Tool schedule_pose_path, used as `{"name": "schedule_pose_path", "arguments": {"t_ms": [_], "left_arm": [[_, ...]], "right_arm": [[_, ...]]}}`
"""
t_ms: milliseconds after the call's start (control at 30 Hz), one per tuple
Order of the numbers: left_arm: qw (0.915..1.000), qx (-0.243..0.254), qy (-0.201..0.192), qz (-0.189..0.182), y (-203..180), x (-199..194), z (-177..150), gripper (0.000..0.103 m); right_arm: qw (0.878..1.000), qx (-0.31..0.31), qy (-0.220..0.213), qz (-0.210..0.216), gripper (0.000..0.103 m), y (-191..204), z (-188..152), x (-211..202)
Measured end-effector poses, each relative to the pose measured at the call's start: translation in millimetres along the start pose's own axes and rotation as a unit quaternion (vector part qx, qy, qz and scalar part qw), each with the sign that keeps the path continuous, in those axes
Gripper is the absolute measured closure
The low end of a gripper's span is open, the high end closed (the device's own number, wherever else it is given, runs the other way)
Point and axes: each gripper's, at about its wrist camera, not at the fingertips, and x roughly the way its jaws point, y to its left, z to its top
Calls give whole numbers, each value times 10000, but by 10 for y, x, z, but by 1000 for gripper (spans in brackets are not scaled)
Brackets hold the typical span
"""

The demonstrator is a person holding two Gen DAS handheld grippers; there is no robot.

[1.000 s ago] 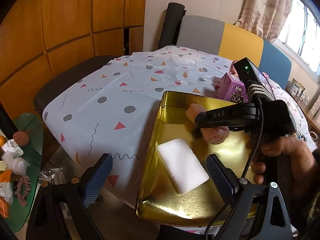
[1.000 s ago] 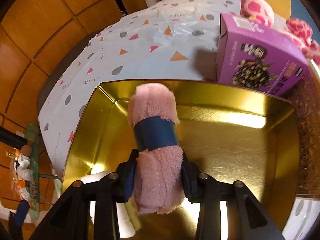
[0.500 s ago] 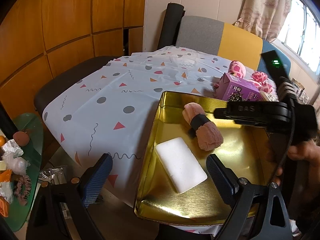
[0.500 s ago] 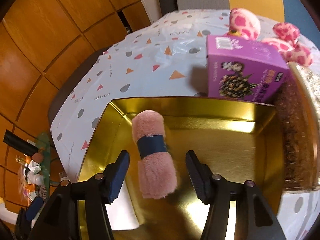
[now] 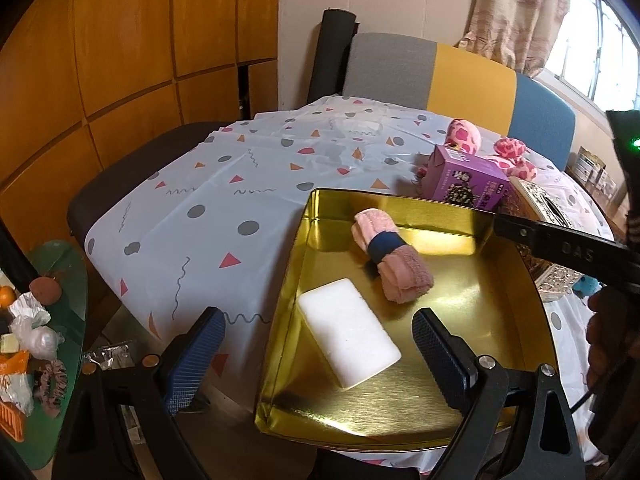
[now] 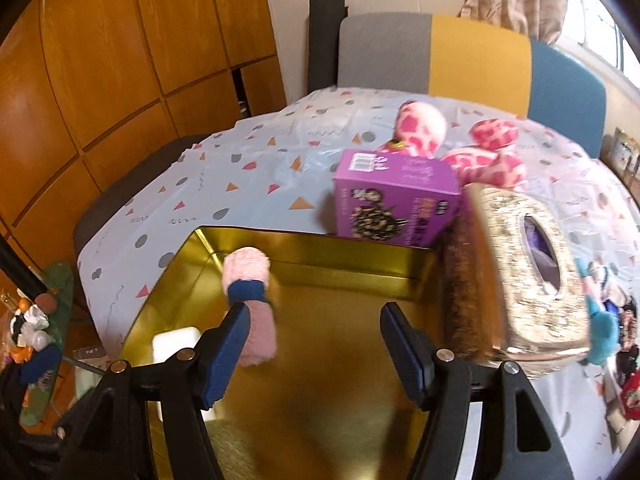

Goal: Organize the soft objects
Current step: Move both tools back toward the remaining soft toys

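Left wrist: rolled pink towel (image 5: pixel 391 261) lies diagonally (banded) in tray (image 5: pixel 500 344).

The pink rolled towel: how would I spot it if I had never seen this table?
Find the gold tray at the near edge of the patterned tablecloth. Two things lie in it: a flat white sponge in front and, behind it, the pink rolled towel. Only the towel is fuzzy and bound by a dark blue band.

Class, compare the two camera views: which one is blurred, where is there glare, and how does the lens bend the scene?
Right wrist view: motion-smeared, worst on the sparkly tissue box. Left wrist view: sharp, with bright glare on the gold tray floor near its front edge and a blown-out window. Both: fisheye bowing of the wooden panels, with dark corners.
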Motion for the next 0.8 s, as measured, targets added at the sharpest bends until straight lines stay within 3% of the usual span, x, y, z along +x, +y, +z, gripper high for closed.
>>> {"name": "schedule_pose_path", "arguments": {"t_ms": [367,800], "left_arm": [[9990,400,-85,-152,-302,-75,41,8],[9931,1072,-114,-469,-864,-127,47,8]], "right_arm": [[9985,139,-387,-362,35,-454,-164,-455],[9863,812,-685,-1259,34,-1523,-360,-976]]}}
